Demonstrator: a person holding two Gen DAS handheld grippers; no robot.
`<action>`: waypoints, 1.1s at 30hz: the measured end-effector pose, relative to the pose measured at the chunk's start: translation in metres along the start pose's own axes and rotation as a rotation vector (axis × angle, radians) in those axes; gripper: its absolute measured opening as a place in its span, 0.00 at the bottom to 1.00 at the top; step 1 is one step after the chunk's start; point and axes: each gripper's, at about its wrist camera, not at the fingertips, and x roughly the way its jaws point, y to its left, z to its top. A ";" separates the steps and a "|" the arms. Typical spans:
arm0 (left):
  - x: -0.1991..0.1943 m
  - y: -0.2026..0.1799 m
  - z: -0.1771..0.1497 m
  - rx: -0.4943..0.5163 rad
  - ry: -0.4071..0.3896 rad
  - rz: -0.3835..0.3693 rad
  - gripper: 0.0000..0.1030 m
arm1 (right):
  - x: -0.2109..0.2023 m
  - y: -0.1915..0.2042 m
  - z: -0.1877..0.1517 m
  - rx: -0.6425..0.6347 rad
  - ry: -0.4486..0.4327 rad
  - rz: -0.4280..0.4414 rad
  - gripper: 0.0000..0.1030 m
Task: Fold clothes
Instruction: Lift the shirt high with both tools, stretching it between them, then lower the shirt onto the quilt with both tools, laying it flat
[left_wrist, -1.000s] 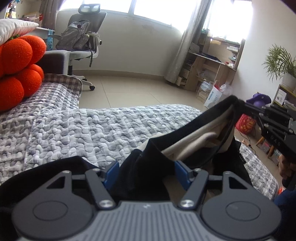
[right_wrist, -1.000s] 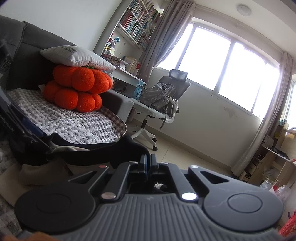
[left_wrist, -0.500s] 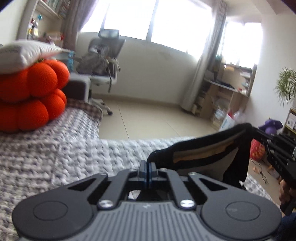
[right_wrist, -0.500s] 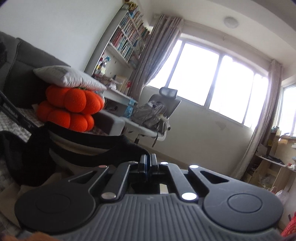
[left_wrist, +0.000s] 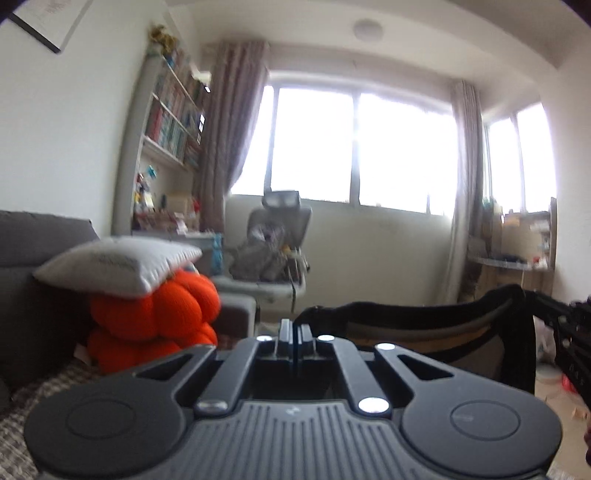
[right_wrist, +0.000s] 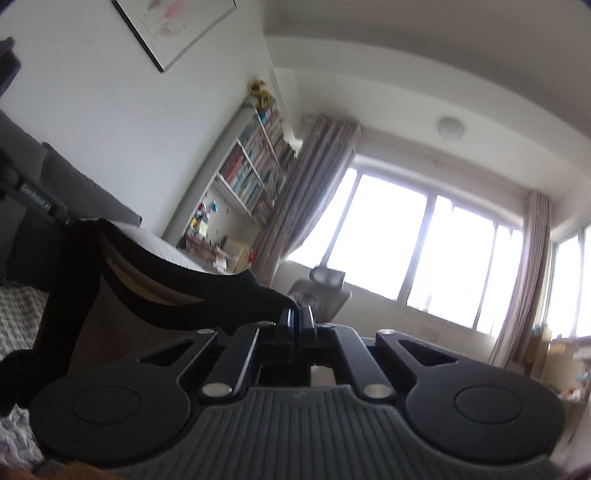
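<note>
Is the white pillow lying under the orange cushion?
No, the white pillow rests on top of the orange cushion, beside the grey sofa.

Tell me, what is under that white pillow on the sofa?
An orange knobbly cushion sits under the white pillow, propping it up. What lies behind or beneath the cushion is hidden by it and by the left gripper.

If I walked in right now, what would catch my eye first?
Probably the black garment, stretched in mid-air between the left gripper and right gripper, each shut on one end. Next, the orange cushion under a white pillow at left.
</note>
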 end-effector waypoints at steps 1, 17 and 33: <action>-0.008 0.000 0.010 -0.013 -0.029 0.007 0.02 | -0.004 -0.002 0.009 -0.013 -0.024 0.002 0.01; -0.102 -0.029 0.109 0.052 -0.403 0.120 0.02 | -0.050 -0.037 0.088 -0.129 -0.324 -0.013 0.00; 0.194 -0.032 -0.026 0.348 0.061 0.262 0.02 | 0.145 -0.018 -0.075 -0.226 0.176 0.001 0.00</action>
